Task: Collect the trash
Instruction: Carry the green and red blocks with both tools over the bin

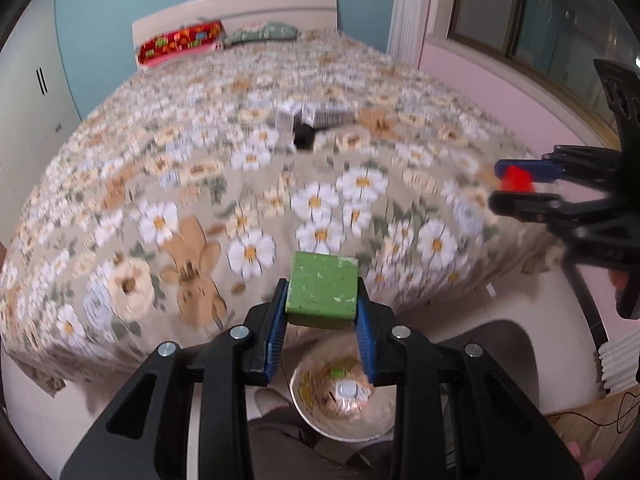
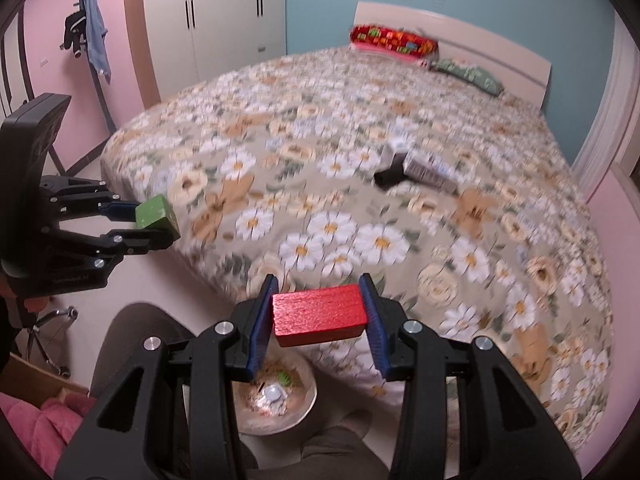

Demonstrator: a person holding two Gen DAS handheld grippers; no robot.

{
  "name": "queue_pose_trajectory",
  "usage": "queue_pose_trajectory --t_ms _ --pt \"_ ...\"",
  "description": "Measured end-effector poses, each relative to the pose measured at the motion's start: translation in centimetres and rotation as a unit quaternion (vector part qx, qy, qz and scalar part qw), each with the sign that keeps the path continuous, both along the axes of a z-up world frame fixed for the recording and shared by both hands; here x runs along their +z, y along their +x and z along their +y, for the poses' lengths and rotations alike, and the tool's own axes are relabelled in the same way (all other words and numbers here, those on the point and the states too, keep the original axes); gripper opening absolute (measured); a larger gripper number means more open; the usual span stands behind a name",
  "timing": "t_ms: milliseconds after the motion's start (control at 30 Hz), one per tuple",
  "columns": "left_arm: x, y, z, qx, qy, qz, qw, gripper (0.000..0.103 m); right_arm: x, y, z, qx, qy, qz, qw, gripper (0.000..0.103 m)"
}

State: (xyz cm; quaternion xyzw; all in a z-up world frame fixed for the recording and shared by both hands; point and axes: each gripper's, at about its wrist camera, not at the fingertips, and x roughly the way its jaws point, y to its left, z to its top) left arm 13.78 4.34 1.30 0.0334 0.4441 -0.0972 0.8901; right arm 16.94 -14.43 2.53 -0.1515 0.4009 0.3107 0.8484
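While blur hides the bin's contents, left gripper clamps green block, right gripper red block.

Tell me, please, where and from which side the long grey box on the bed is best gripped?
Judging from its pose, grip the grey box across its narrow width near the free right end, coming from above: it lies flat on the bed, and its left end touches a black thing.

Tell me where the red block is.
The red block is clamped in the right gripper, above the bin at the bed's foot.
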Motion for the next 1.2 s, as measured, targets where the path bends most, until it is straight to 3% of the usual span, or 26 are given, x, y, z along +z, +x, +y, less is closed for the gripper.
queue_pose_trajectory --t_ms 500,1200 --pt "-11.9 0.3 -0.4 -0.005 -0.015 0.113 0.9935 0.034 -13.0 -0.9 1.4 0.009 -0.023 0.114 0.993 0.043" --pt "-28.0 0.3 -2.8 -0.003 -0.015 0.266 0.964 0.034 -29.9 -3.7 3.6 0.003 -0.076 0.254 0.964 0.043"
